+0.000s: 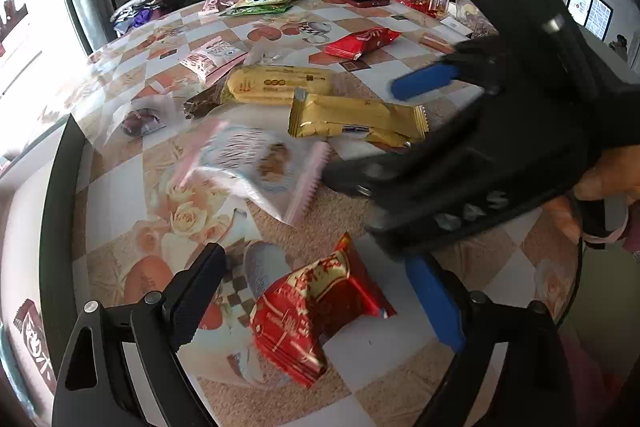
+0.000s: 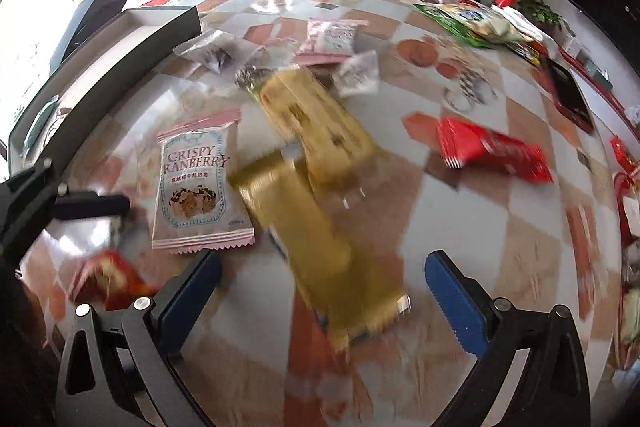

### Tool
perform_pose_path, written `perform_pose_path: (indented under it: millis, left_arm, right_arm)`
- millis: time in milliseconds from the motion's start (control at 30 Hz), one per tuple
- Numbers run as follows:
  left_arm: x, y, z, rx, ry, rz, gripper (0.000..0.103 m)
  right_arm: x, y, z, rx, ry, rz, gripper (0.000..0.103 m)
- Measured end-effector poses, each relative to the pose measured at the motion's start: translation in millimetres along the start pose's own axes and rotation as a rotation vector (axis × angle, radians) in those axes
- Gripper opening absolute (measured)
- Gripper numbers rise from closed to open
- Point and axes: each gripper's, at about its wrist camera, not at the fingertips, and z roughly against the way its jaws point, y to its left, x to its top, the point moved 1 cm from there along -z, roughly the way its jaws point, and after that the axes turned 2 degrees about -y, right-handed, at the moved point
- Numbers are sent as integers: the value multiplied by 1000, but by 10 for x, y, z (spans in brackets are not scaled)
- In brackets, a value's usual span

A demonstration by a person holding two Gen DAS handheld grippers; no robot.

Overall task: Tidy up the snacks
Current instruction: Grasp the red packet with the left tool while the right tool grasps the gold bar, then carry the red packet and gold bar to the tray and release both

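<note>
Snack packets lie scattered on a patterned table. My left gripper (image 1: 320, 301) is open, its fingers either side of a red and gold packet (image 1: 316, 311) lying on the table. My right gripper (image 2: 324, 291) is open just above a gold packet (image 2: 320, 239); in the left wrist view it reaches in from the right (image 1: 376, 135) over that gold packet (image 1: 356, 117). A second gold packet (image 2: 316, 119) lies behind it. A pink Crispy Cranberry packet (image 2: 198, 191) lies to its left and also shows in the left wrist view (image 1: 256, 167).
A black-rimmed box (image 2: 120, 63) stands at the table's left edge. A red packet (image 2: 492, 151) lies to the right. Small clear and pink packets (image 2: 332, 37) lie farther back, with green bags (image 2: 468, 21) and a dark red phone (image 2: 572, 95) at the far side.
</note>
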Motion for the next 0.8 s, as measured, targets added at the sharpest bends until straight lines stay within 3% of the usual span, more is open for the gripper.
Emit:
perform_pose_path:
  millis: [33, 67, 100, 133, 167, 200, 267, 400, 567, 800]
  left_arm:
    - [12, -8, -8, 1, 4, 0, 93]
    - [26, -14, -17, 1, 10, 3, 92]
    - [40, -20, -20, -1, 13, 9, 89]
    - [48, -27, -17, 0, 11, 12, 85]
    - [54, -44, 1, -1, 2, 9, 71]
    - [59, -67, 31, -7, -6, 3, 49]
    - [55, -95, 64, -13, -7, 1, 29]
    - [-37, -46, 152, -30, -39, 72, 25]
    - [-144, 119, 408, -62, -102, 217, 12]
    - [-275, 208, 729, -28, -156, 240, 12]
  right_arm:
    - [26, 9, 3, 3, -7, 0, 91]
    - [53, 16, 26, 2, -16, -6, 75]
    - [69, 28, 46, 0, -21, -16, 51]
    - [82, 25, 61, -2, -18, -29, 40]
    - [84, 16, 75, -10, -14, -41, 27]
    - [63, 4, 87, -11, -15, -55, 27]
    - [37, -16, 121, -5, -24, -78, 24]
    - [-118, -160, 271, 93, -33, -210, 24]
    - [-320, -298, 486, 183, -65, -345, 24]
    - [-474, -212, 795, 165, -105, -380, 24]
